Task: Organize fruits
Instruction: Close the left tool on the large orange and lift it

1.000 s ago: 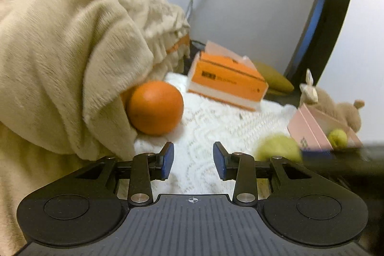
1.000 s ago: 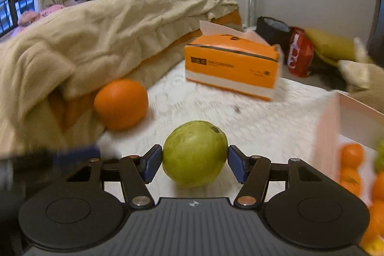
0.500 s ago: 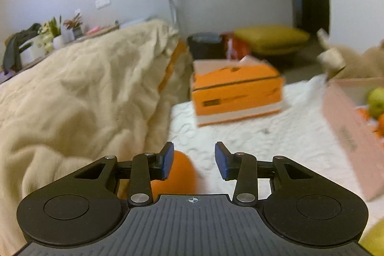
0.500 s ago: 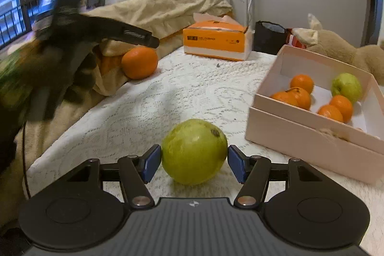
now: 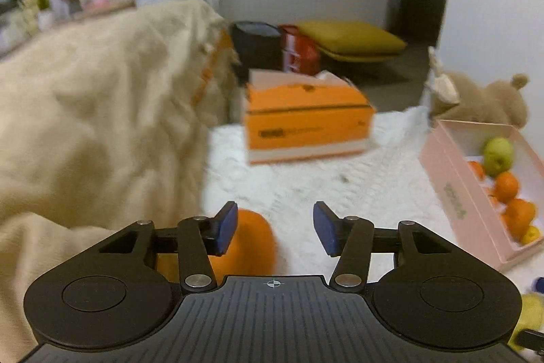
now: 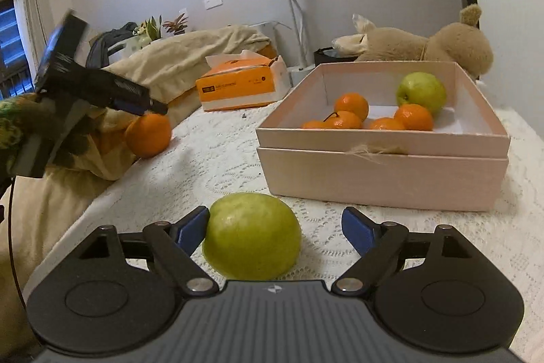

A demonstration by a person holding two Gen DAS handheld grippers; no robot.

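While both claws gape, a smooth yellow-green guava (image 6: pixel 252 235) touches the right claw's (image 6: pixel 275 230) left finger.

An orange tissue box (image 6: pixel 241 85) lies on the white lace cover (image 6: pixel 217 165) beside a beige blanket (image 5: pixel 102 111)

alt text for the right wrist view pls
The open right gripper brackets a green fruit resting on a white lace cloth. Behind sits a pink box of oranges with a green apple; the left gripper nears an orange.
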